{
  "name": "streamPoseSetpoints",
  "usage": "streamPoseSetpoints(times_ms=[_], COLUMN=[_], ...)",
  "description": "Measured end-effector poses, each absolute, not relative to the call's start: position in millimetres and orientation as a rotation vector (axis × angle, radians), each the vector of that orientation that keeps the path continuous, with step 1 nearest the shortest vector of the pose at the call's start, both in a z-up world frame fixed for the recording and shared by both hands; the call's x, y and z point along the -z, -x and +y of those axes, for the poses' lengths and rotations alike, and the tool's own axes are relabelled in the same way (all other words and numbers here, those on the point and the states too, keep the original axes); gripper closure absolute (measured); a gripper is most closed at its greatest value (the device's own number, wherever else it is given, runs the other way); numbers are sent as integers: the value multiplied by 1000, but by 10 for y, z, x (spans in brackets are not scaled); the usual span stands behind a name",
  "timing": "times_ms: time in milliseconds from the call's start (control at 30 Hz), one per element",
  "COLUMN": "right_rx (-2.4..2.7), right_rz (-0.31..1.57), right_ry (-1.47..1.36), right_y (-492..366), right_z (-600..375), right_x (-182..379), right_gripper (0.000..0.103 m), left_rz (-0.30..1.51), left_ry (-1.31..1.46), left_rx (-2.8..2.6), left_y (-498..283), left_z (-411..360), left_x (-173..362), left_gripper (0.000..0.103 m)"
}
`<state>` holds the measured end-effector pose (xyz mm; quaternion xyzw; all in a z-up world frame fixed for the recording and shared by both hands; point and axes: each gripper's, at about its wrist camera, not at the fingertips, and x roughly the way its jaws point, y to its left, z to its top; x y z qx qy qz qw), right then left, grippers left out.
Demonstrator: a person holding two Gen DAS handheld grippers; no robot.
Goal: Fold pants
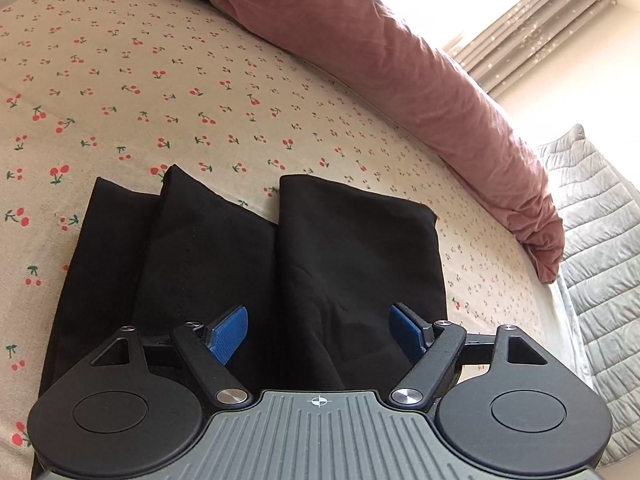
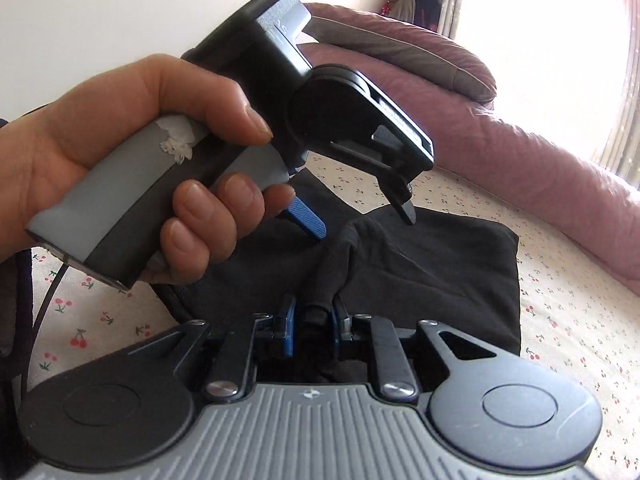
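Observation:
Black pants [image 1: 248, 256] lie in folded layers on a cherry-print bedsheet [image 1: 160, 88]. My left gripper [image 1: 319, 330] is open, its blue pads spread wide just above the near part of the pants, holding nothing. In the right wrist view my right gripper [image 2: 313, 320] is shut on a pinched-up ridge of the black pants [image 2: 432, 264], lifting the fabric into a peak. The left gripper [image 2: 362, 220], held by a hand [image 2: 132, 152], hovers open above the pants just beyond that ridge.
A long pink duvet [image 1: 400, 64] lies along the far side of the bed. A grey quilted blanket [image 1: 600, 264] sits at the right edge. Curtains [image 1: 532, 20] and a bright window are behind. A black cable [image 2: 44, 312] hangs at the left.

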<state>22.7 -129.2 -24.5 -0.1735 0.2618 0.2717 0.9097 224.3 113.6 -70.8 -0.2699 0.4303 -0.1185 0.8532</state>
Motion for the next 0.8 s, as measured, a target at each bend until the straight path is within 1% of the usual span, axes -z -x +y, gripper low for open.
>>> streamPoseSetpoints(times_ms=[133, 167, 200, 233, 267, 300, 433, 600, 800], right_rx=[-543, -539, -536, -535, -532, -528, -551, -625, -690], right_rz=[485, 470, 449, 432, 413, 400, 387, 385, 472], right_ry=[398, 404, 413, 422, 432, 441, 418, 364, 277], right_y=[-119, -100, -67, -39, -4, 28, 46, 102, 41], right_z=[-1230, -1210, -1200, -1197, -1185, -1157, -1112, -940, -752], right_x=[241, 234, 226, 217, 210, 207, 165, 58, 145], right_gripper=[94, 94, 94, 94, 94, 94, 95, 95, 95], left_rz=[919, 920, 914, 908, 915, 919, 846, 750, 837], left_ry=[505, 497, 494, 500, 508, 509, 442, 409, 305], left_rx=[311, 340, 367, 381, 372, 362, 366, 369, 246], left_y=[-2439, -2482, -2510, -2524, -2537, -2533, -2389, -2130, -2107], left_z=[1113, 1106, 1109, 1120, 1133, 1147, 1222, 1500, 1720], left_x=[758, 763, 766, 770, 779, 787, 564, 304, 536], left_gripper=[26, 27, 30, 52, 91, 101, 101, 101, 100])
